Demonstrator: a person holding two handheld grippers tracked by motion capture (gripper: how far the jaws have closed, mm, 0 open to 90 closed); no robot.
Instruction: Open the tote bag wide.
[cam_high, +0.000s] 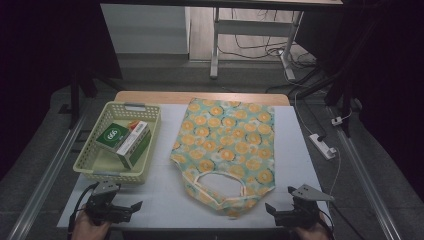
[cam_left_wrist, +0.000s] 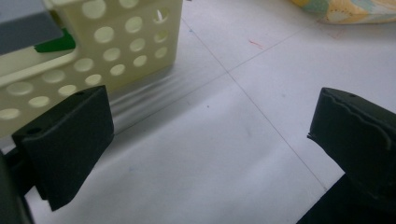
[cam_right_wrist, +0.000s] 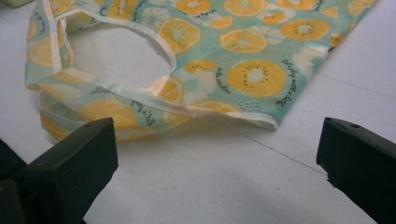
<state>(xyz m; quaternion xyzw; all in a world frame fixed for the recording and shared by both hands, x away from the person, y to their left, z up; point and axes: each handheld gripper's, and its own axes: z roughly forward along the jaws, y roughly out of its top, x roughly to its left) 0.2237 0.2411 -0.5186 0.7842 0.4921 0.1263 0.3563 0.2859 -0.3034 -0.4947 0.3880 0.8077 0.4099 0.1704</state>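
A teal bag with an orange-slice print (cam_high: 225, 150) lies flat on the white table cover, its handle end toward me. A pale yellow perforated basket (cam_high: 150, 145) stands to its left and holds a green and white box (cam_high: 122, 140). My left gripper (cam_high: 127, 209) rests open near the front left edge, below the basket, with nothing between its jaws. The basket's corner (cam_left_wrist: 116, 51) sits just ahead of it. My right gripper (cam_high: 276, 212) rests open at the front right, just short of the bag's handle end (cam_right_wrist: 154, 93). Nothing is between its jaws.
The white cover (cam_high: 165, 195) lies over a wooden table (cam_high: 150, 96). A power strip (cam_high: 322, 146) and cables lie on the floor to the right. A desk frame (cam_high: 250, 35) stands beyond the table.
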